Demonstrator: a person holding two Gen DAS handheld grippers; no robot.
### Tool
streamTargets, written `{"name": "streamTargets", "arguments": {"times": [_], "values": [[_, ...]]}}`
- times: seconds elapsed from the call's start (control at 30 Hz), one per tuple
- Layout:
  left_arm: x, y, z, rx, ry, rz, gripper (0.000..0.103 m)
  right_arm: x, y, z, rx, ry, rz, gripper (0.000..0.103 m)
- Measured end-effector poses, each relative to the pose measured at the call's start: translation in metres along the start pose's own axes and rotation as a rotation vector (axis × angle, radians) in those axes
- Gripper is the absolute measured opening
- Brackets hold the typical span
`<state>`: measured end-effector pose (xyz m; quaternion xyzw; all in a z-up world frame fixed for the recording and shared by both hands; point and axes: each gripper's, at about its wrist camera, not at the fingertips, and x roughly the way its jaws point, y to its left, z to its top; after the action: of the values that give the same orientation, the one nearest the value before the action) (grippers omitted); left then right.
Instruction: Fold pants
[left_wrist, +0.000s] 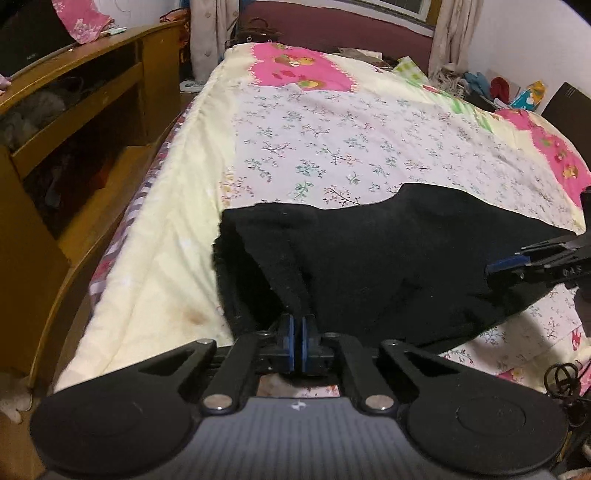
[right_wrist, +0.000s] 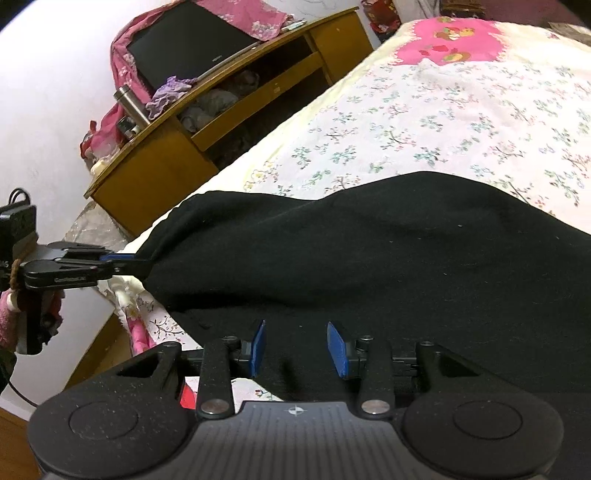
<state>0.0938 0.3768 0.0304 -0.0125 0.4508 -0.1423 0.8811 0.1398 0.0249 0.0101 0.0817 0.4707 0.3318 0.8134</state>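
Black pants (left_wrist: 388, 258) lie crumpled on the near part of a floral bed quilt (left_wrist: 332, 140). My left gripper (left_wrist: 297, 317) is shut on a raised ridge of the pants' fabric, which runs up from the blue pads. The right wrist view shows the left gripper (right_wrist: 122, 260) pinching the left corner of the pants (right_wrist: 369, 258) at the bed's edge. My right gripper (right_wrist: 297, 345) hovers over the near side of the pants with its blue pads (right_wrist: 258, 347) apart and the cloth lying flat beneath them. From the left wrist the right gripper (left_wrist: 495, 267) shows at the pants' right edge.
A wooden cabinet (left_wrist: 74, 147) runs along the left of the bed, with a dark screen (right_wrist: 184, 44), a metal flask (right_wrist: 131, 103) and cloths on top. Clutter lies at the bed's far right corner (left_wrist: 498, 88). The quilt (right_wrist: 443, 122) stretches far beyond the pants.
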Motion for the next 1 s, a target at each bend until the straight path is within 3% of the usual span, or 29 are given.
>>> {"name": "streamTargets", "arguments": {"times": [0.2,0.3,0.43,0.5,0.6,0.7,0.8,0.83,0.9,1.0], "values": [[0.012,0.019,-0.004,-0.059,0.023,0.124,0.013,-0.005,-0.014,0.018,-0.014,-0.054,-0.056,0.031],[-0.006,0.019,0.004,-0.116,-0.111,0.045,0.014,-0.011,-0.024,0.040,-0.025,-0.099,-0.089,0.041],[-0.024,-0.008,0.029,-0.049,-0.266,0.032,0.017,-0.006,-0.038,0.071,-0.057,-0.135,-0.133,0.046],[-0.014,-0.020,0.042,-0.036,-0.287,-0.045,0.022,0.003,-0.050,0.086,-0.041,-0.138,-0.127,0.055],[0.037,-0.038,0.055,0.008,-0.232,-0.094,0.027,0.031,-0.069,0.110,-0.014,-0.096,-0.098,0.054],[0.095,-0.047,0.046,0.008,-0.098,-0.165,0.027,0.058,-0.090,0.117,0.027,-0.035,-0.063,0.054],[0.124,-0.047,0.008,0.005,0.081,-0.117,0.027,0.064,-0.099,0.107,0.035,0.039,-0.025,0.053],[0.126,-0.044,-0.007,-0.040,0.125,-0.123,0.027,0.060,-0.099,0.101,0.039,0.056,0.003,0.053],[0.120,-0.026,-0.027,-0.165,0.121,-0.162,0.026,0.048,-0.093,0.086,0.019,0.091,0.069,0.053],[0.121,-0.004,-0.029,-0.289,0.142,-0.192,0.017,0.041,-0.089,0.073,-0.009,0.125,0.097,0.053]]}}
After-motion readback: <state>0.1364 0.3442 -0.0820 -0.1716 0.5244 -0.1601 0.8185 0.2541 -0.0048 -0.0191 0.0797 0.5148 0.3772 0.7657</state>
